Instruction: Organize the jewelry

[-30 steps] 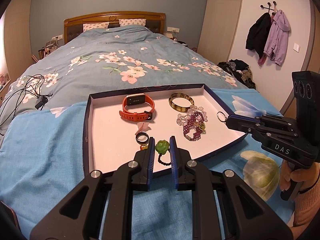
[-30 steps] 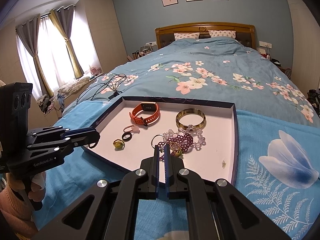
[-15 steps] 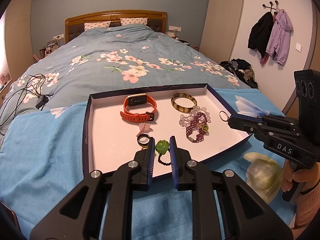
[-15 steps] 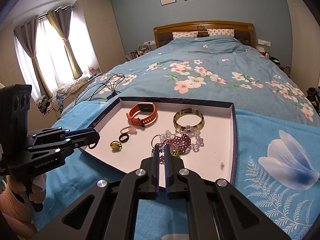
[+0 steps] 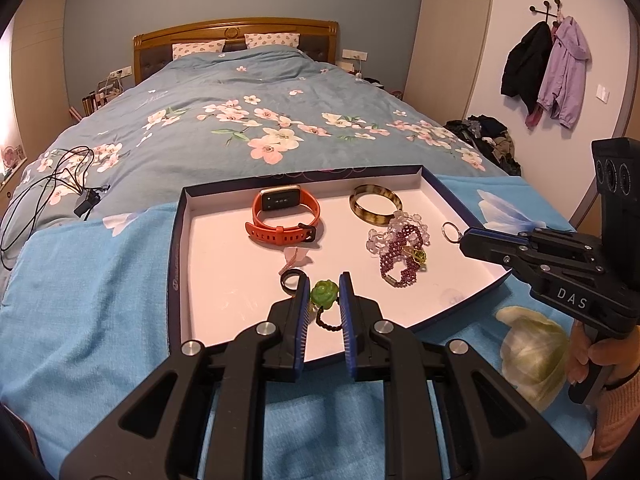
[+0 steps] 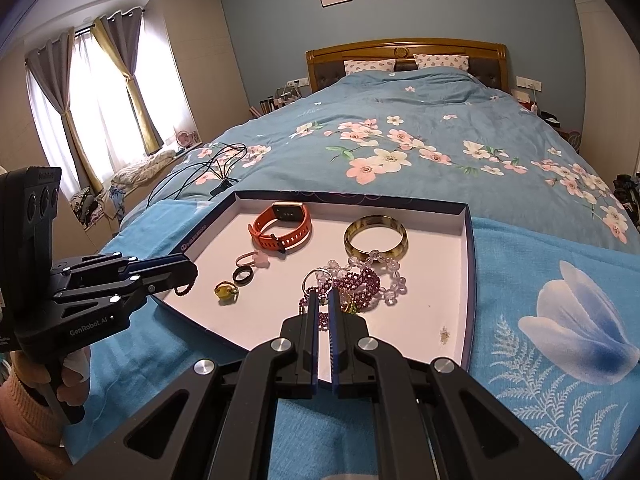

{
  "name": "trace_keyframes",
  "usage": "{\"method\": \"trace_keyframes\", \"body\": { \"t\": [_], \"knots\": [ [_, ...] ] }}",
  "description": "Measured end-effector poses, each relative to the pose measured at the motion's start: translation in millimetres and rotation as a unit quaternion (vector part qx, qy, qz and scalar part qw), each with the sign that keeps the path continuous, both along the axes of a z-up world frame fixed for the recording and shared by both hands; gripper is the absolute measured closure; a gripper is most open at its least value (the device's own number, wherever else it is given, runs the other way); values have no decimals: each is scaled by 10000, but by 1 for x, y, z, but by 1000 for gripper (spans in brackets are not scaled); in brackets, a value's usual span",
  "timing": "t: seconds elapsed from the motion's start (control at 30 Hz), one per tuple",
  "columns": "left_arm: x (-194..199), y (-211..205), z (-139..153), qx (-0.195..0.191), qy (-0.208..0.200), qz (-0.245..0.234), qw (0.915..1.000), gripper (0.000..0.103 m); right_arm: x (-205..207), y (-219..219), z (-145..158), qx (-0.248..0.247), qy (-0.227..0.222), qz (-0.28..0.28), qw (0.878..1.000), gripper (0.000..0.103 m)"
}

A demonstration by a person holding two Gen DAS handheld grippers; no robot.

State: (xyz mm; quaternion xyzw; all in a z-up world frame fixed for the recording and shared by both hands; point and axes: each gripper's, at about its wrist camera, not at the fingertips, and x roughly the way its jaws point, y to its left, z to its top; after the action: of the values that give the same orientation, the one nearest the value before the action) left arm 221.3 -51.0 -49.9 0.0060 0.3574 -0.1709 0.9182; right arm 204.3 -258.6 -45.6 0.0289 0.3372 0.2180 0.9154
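Note:
A shallow tray (image 5: 178, 240) (image 6: 470, 280) with a white floor and dark blue rim lies on a blue cloth on the bed. In it are an orange watch (image 5: 286, 216) (image 6: 282, 226), a brown bangle (image 5: 376, 205) (image 6: 376, 237), purple and clear bead bracelets (image 5: 400, 250) (image 6: 364, 280), a black ring (image 5: 290, 279) (image 6: 243, 275), a pink ring (image 5: 297, 257) (image 6: 253, 258) and a yellow-green ring (image 6: 226, 292). My left gripper (image 5: 324, 296) (image 6: 188, 276) is shut on a green flower bead bracelet (image 5: 323, 294) above the tray's near edge. My right gripper (image 6: 324, 300) (image 5: 460, 238) is shut on a thin silver ring (image 6: 316, 280) (image 5: 451, 231) above the tray's right side.
The floral duvet (image 5: 260, 120) covers the bed beyond the tray. A black cable bundle (image 5: 48, 188) (image 6: 208, 172) lies on the bed at left. Coats (image 5: 544, 68) hang on the right wall. Curtains (image 6: 100, 92) stand at the window.
Both grippers have kept their holds. The views have drifted slightly, and the silver ring has edged a little to the right over the tray.

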Motion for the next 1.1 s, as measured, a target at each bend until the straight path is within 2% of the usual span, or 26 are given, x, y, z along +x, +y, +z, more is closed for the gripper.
{"method": "trace_keyframes", "body": {
  "t": [1.1],
  "knots": [
    [17,-5,-9,164,125,102,9997,88,12,5,-8,-61,185,4,9998,100]
  ]
}}
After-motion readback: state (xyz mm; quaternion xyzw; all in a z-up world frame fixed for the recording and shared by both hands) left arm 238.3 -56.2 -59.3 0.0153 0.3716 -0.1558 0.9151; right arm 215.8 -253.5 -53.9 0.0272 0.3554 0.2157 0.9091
